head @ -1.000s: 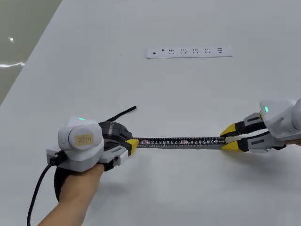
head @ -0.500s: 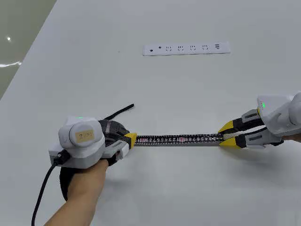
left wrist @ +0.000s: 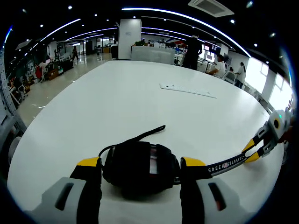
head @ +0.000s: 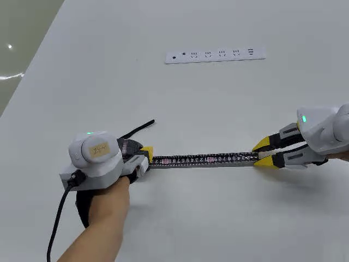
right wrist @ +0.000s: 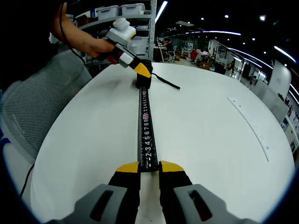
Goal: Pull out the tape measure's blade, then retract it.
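Left gripper (left wrist: pixel 140 162) clenched on black round tape measure case (left wrist: pixel 135 175), held between its yellow-tipped jaws, low over white table (head: pixel 218 109). Right gripper (right wrist: pixel 149 167) pinches end of black numbered blade (right wrist: pixel 146 126), stretched straight between both grippers

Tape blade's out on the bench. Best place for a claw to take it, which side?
The free end, approached in line with the blade from beyond its tip: it lies thin and flat. The right claw sits there.
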A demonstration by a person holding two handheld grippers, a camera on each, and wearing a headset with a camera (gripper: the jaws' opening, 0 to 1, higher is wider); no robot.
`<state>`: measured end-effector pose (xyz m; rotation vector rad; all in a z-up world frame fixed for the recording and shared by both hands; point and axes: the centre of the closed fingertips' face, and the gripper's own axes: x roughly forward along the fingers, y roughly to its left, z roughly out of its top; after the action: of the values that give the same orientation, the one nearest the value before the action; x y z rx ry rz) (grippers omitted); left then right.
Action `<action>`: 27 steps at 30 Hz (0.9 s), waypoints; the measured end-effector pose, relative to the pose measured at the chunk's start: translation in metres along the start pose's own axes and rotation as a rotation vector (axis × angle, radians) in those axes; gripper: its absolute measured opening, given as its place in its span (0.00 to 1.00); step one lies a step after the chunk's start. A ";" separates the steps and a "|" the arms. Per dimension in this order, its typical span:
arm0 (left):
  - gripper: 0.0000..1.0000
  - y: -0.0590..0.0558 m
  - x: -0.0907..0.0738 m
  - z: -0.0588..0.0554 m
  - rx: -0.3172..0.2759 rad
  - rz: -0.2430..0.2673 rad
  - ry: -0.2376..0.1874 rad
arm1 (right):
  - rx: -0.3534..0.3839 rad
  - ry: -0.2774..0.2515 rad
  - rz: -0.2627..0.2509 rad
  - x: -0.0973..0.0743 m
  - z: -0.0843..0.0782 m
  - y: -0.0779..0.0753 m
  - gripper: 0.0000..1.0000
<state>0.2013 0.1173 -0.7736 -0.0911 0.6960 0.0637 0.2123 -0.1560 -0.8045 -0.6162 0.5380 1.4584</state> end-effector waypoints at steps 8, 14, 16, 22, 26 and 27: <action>0.63 0.001 -0.003 -0.001 -0.033 0.023 -0.008 | 0.000 0.000 -0.004 0.000 -0.001 -0.001 0.15; 0.62 0.001 -0.002 0.000 -0.066 0.038 0.002 | 0.002 -0.001 -0.004 -0.001 0.002 0.001 0.15; 0.62 -0.001 -0.004 -0.001 -0.065 0.044 0.002 | 0.003 -0.001 -0.005 0.000 0.000 0.000 0.15; 0.60 -0.002 -0.009 -0.001 -0.048 0.072 0.010 | 0.004 -0.002 -0.007 -0.001 0.001 0.001 0.15; 0.60 -0.001 -0.010 0.000 -0.023 0.096 0.009 | 0.003 0.001 -0.007 -0.002 0.001 0.002 0.14; 0.60 -0.001 -0.011 -0.001 -0.023 0.099 0.006 | 0.003 0.001 -0.008 -0.002 0.000 0.001 0.14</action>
<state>0.1928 0.1160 -0.7670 -0.0783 0.7058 0.1667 0.2108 -0.1571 -0.8034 -0.6165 0.5375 1.4497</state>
